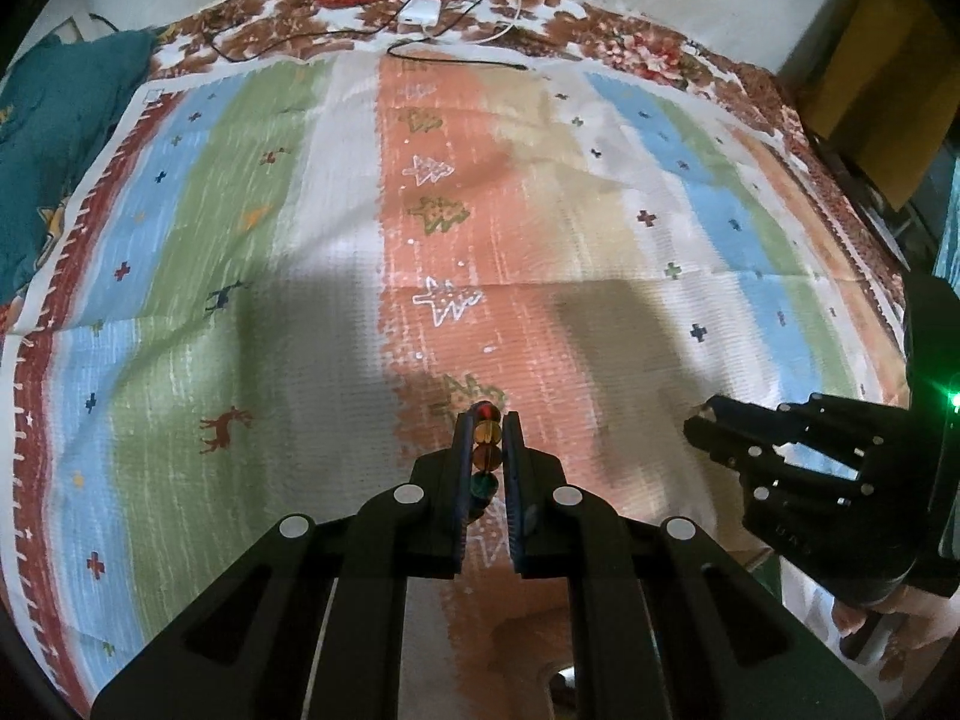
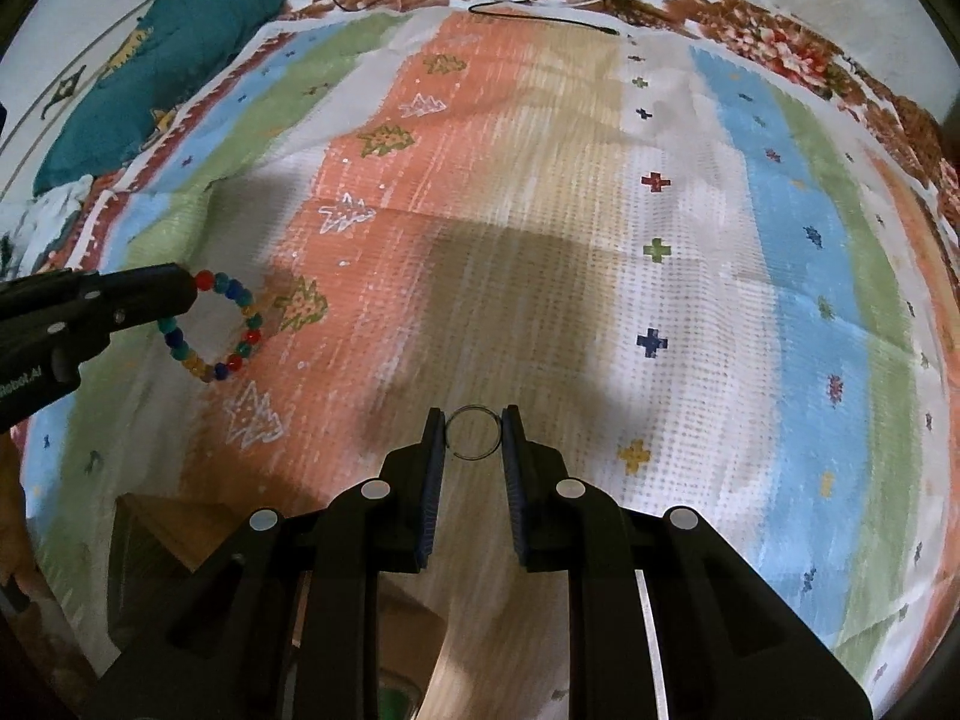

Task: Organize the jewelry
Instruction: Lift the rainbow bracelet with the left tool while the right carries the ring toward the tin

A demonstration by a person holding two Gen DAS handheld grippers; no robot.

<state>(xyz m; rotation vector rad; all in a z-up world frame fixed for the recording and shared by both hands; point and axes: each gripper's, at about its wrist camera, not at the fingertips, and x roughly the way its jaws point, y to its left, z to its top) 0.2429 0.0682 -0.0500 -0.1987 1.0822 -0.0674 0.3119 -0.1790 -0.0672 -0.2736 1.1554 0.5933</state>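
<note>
The beaded bracelet [image 2: 210,327] hangs as a loop of red, blue, green and amber beads from the left gripper [image 1: 486,438], whose jaws are pinched tight on a run of its beads; it is off the cloth, above the orange stripe. The thin metal ring [image 2: 474,433] sits across the tips of the right gripper [image 2: 474,435], the jaws narrow and pressing its two sides, also clear of the cloth.

So both pieces appear picked up and in the air, which I judge to be the middle of the job: gathering is done for these two, placing is not. A wooden box or tray [image 2: 180,531] shows at the lower left of the right wrist view (only a corner, partly behind the gripper), and it may be where they belong, though I cannot tell what it holds. No other jewelry is visible on the cloth.

Below lies a striped cloth [image 1: 540,192] with trees, reindeer and small crosses, spread over a floral bedcover [image 1: 630,48] on what looks like a bed. A teal pillow [image 1: 54,138] lies at the left edge, and a white charger [image 1: 420,11] with cables at the far edge.
</note>
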